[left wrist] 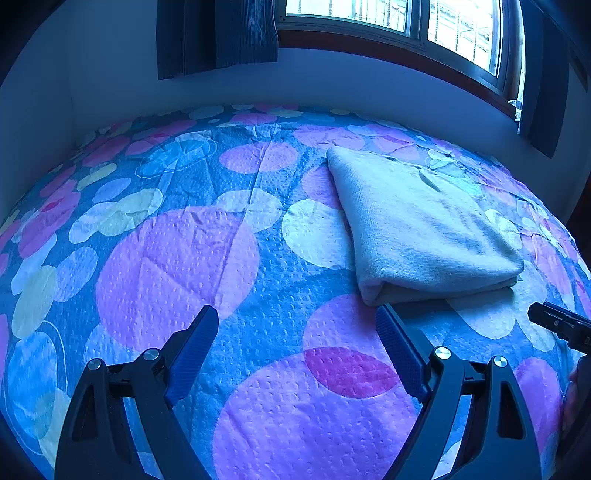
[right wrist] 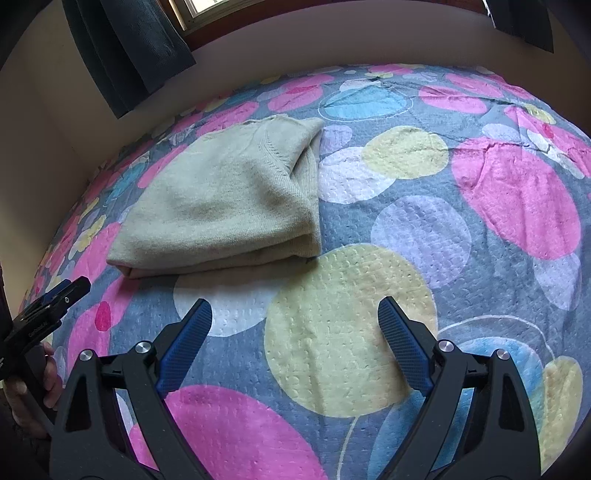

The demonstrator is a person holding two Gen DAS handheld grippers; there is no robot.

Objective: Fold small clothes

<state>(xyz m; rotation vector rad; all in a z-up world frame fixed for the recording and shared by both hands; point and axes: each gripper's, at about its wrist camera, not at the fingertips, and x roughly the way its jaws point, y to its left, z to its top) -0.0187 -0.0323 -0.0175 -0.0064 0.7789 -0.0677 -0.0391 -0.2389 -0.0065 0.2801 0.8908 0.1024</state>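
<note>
Folded beige knit garment (right wrist: 225, 199) lying on circle-patterned bedspread (right wrist: 406, 229). Left gripper (left wrist: 297, 325) and right gripper (right wrist: 295, 317): spread wide, holding nothing, above bedspread near garment

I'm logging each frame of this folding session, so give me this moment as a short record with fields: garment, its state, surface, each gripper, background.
garment: pale knit sweater
state: folded into a layered bundle, lying flat
surface: bedspread printed with large coloured circles
left gripper: open, empty, near the sweater's closest edge, not touching it
right gripper: open, empty, over bare bedspread, sweater ahead to its left
background: window, dark curtain
</note>
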